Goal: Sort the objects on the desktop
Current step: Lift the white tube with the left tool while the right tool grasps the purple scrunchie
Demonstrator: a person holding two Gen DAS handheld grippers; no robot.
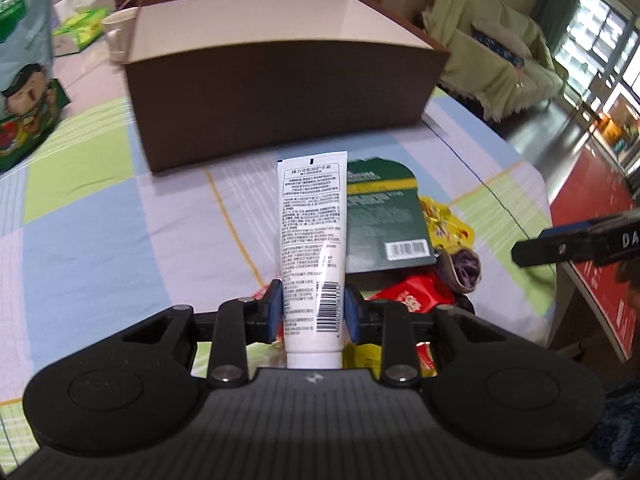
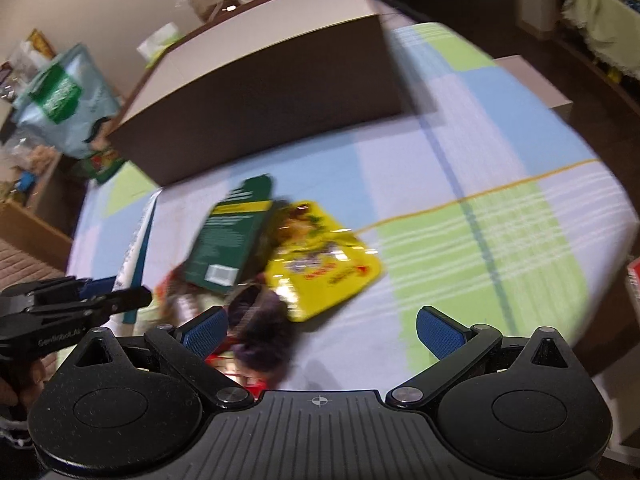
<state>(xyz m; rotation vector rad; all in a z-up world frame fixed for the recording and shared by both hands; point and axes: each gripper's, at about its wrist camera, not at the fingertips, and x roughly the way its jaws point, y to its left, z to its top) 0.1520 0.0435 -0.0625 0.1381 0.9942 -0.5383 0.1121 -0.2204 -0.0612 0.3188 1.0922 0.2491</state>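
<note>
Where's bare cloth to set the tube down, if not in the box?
Free: the wide strip left of the tube, between the box and the left tool, out to the snack bag. Also free: right of the yellow pack, toward the table edge. Crowded: the pile by the green card, red pack and purple pouch.

Box stands behind the tube; packet right of tube

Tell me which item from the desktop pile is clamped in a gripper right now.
The white plastic tube with printed text and a barcode: the left gripper is shut on it. The dark green packet, yellow packet and red packet lie ungripped.
</note>
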